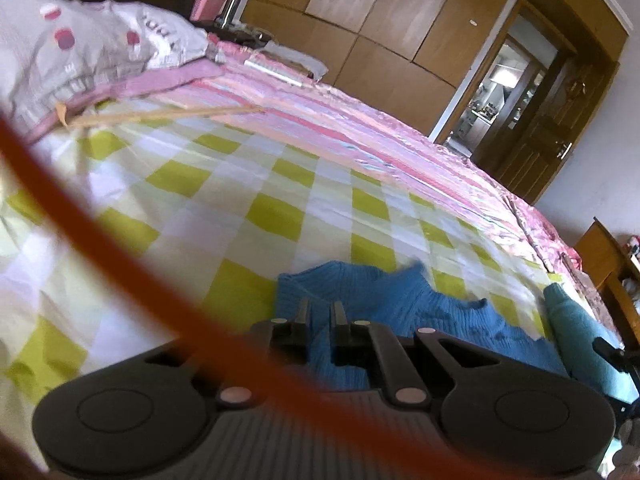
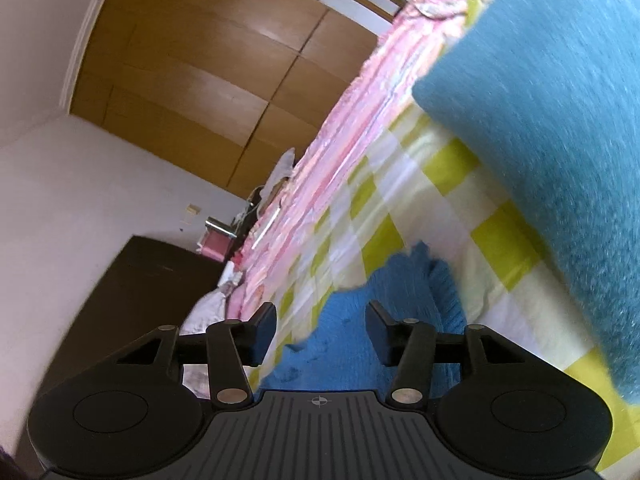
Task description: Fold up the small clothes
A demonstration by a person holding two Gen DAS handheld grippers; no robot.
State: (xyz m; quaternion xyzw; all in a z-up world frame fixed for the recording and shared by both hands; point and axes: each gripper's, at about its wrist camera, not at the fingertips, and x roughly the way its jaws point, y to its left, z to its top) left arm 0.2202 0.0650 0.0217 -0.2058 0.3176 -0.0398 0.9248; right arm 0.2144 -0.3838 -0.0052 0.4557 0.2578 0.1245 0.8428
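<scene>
the left gripper (image 1: 321,312) pinches the blue sweater (image 1: 420,304) tight. the right gripper (image 2: 321,320) is wide open, holding nothing. the folding looks unfinished.

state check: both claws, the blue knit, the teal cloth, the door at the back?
Left claw: shut, pinching the blue knitted garment.
Right claw: open, jaws wide over the knit, not gripping.
Blue knitted garment: rumpled on the yellow-and-white checked bedsheet, not yet folded flat.
Teal fuzzy cloth: lying on the sheet beside the knit.
Dark wooden door: open.
</scene>
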